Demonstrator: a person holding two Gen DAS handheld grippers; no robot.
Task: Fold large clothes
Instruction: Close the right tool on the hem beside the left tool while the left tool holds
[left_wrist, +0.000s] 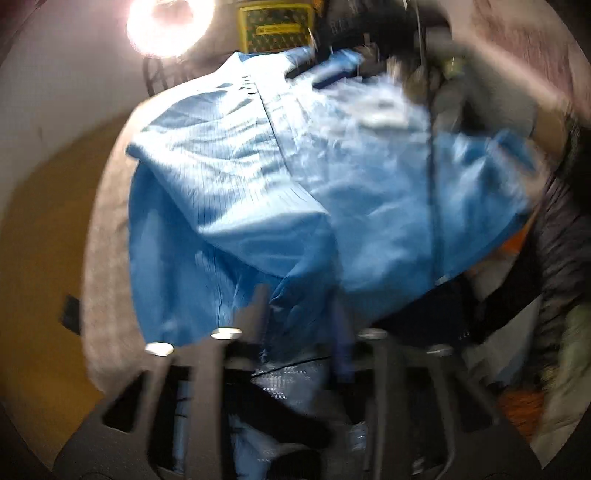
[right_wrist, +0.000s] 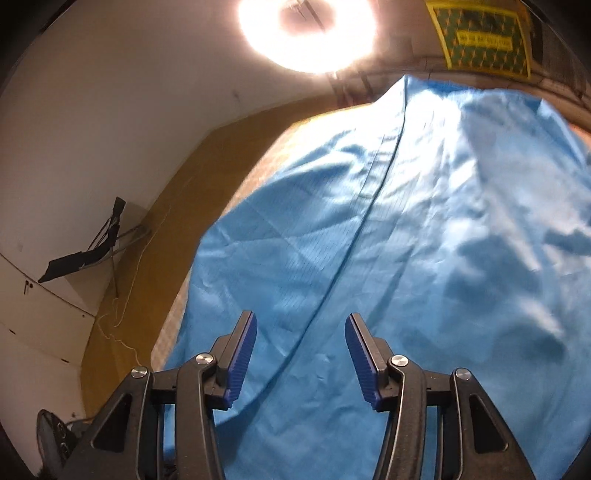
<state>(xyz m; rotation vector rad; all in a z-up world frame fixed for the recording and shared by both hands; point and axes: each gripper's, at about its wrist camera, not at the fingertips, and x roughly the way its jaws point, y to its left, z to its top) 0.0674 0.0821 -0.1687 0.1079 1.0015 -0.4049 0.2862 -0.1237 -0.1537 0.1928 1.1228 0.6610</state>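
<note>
A large light-blue garment (left_wrist: 288, 177) lies spread and rumpled over a table covered in grey cloth (left_wrist: 107, 240). The left wrist view is blurred by motion. My left gripper (left_wrist: 299, 317) hovers at the garment's near edge with its fingers apart, and a fold of blue cloth shows in the gap between them. In the right wrist view the same garment (right_wrist: 424, 240) fills the frame, a long seam running down its middle. My right gripper (right_wrist: 299, 354) stands open just above the cloth, its blue ribbed pads (right_wrist: 242, 358) holding nothing.
A bright ring light (right_wrist: 306, 33) glares from the far side, beside a yellow-green patterned panel (right_wrist: 484, 40). Yellow floor (right_wrist: 147, 258) and a white wall lie left of the table, with a black stand (right_wrist: 92, 251) and a fan (right_wrist: 55, 435). Dark bundles (left_wrist: 554, 258) crowd the right.
</note>
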